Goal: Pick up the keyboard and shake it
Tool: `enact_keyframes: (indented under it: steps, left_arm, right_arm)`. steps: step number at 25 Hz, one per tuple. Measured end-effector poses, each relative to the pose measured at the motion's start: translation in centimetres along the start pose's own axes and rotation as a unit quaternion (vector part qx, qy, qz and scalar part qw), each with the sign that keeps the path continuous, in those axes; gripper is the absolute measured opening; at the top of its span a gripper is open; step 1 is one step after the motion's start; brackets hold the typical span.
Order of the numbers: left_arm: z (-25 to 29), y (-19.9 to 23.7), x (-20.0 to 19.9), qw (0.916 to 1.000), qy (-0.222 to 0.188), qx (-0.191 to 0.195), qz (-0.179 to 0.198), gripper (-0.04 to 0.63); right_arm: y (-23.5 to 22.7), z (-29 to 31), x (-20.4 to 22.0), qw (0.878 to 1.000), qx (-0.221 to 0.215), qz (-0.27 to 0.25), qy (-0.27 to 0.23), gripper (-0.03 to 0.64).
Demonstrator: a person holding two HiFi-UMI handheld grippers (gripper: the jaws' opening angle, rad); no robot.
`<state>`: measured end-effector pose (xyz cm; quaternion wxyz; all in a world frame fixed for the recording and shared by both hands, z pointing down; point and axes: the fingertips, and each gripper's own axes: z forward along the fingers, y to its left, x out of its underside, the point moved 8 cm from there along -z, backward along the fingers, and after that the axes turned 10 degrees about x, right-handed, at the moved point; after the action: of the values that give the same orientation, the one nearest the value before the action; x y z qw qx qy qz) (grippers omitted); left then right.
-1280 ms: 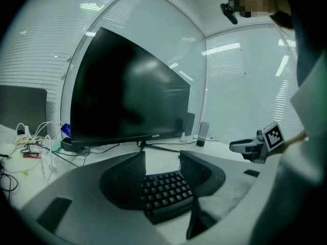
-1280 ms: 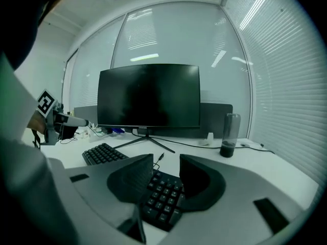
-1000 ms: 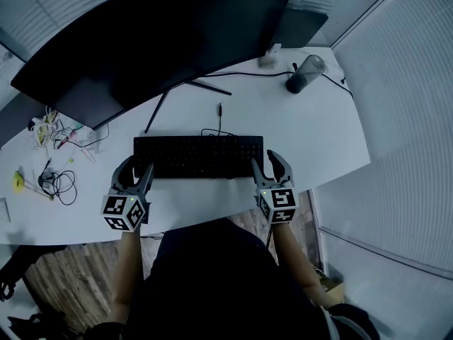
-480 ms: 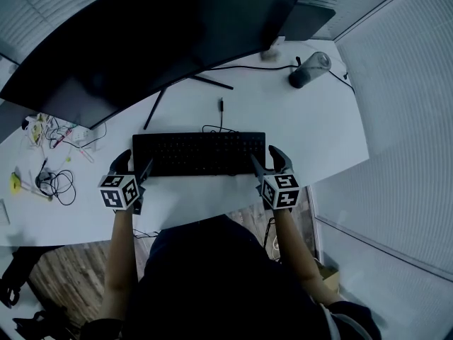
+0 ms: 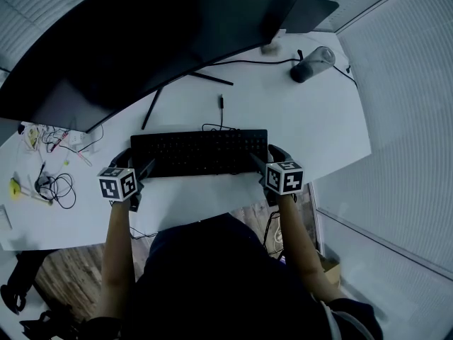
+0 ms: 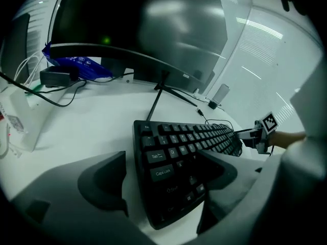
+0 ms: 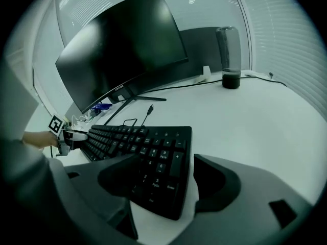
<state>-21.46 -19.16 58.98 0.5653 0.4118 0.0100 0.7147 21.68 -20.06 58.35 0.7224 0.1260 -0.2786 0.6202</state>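
White desk (image 5: 333, 140) fills the head view, with a dark curved monitor (image 5: 141, 34) standing across its far side. At the far left edge lies a tangle of cables (image 5: 49, 183).

Next comes the left gripper (image 5: 136, 163), tilted down at the left end of the black keyboard (image 5: 199, 152). Its jaws have just been opening and now stand wide apart. In the left gripper view, the Caps Lock corner of the keyboard sits between them. One jaw is outside the short edge and the other is over the keys, and neither pad presses on it.

The keyboard lies flat on the desk, in the middle and close to the person. A loose cable plug (image 5: 221, 108) rests just beyond it.

At the keyboard's right end, the right gripper (image 5: 269, 156) mirrors the left. Its jaws have also just been opening and are spread wide. They straddle the number-pad corner without gripping it, as the right gripper view shows.

Further right, near the desk's back corner, a dark tumbler (image 5: 311, 66) stands well apart from all this.

As I judge it, only the approach is done. Both grippers are placed at the ends, but the keyboard is not yet clamped or lifted. Closing on both ends, raising it and shaking it all remain.
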Motion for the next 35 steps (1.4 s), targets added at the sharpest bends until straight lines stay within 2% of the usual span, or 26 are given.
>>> enact_keyframes:
  steps: [8, 13, 17, 21, 26, 31, 35]
  left_arm:
    - [0.3, -0.3, -0.1, 0.9997, 0.016, 0.020, 0.005, 0.405]
    - [0.7, -0.5, -0.3, 0.9993, 0.037, 0.007, 0.009, 0.405]
    - [1.0, -0.6, -0.6, 0.9987, 0.050, -0.010, -0.004, 0.403]
    - [1.0, -0.5, -0.6, 0.9987, 0.047, -0.016, -0.015, 0.403]
    - [0.7, -0.7, -0.5, 0.9987, 0.024, -0.022, -0.039, 0.403]
    - [-0.2, -1.8, -0.3, 0.9994, 0.017, -0.025, -0.020, 0.403]
    - [-1.3, -2.9, -0.6, 0.9998, -0.006, -0.019, -0.008, 0.403]
  right_arm:
    - [-0.1, 0.9, 0.0, 1.000, -0.013, 0.014, 0.021, 0.311]
    - [0.0, 1.0, -0.2, 1.000, -0.007, 0.010, 0.028, 0.310]
    - [0.2, 1.4, -0.6, 0.999, 0.003, 0.012, 0.052, 0.310]
    - [0.3, 1.4, -0.7, 0.997, 0.015, 0.025, 0.069, 0.310]
    - [0.4, 0.8, -0.8, 0.997, 0.025, 0.025, 0.062, 0.310]
    - [0.6, -0.7, -0.2, 0.998, 0.029, 0.024, 0.057, 0.310]
    - [1.0, -3.0, -0.6, 0.999, 0.039, 0.016, 0.029, 0.310]
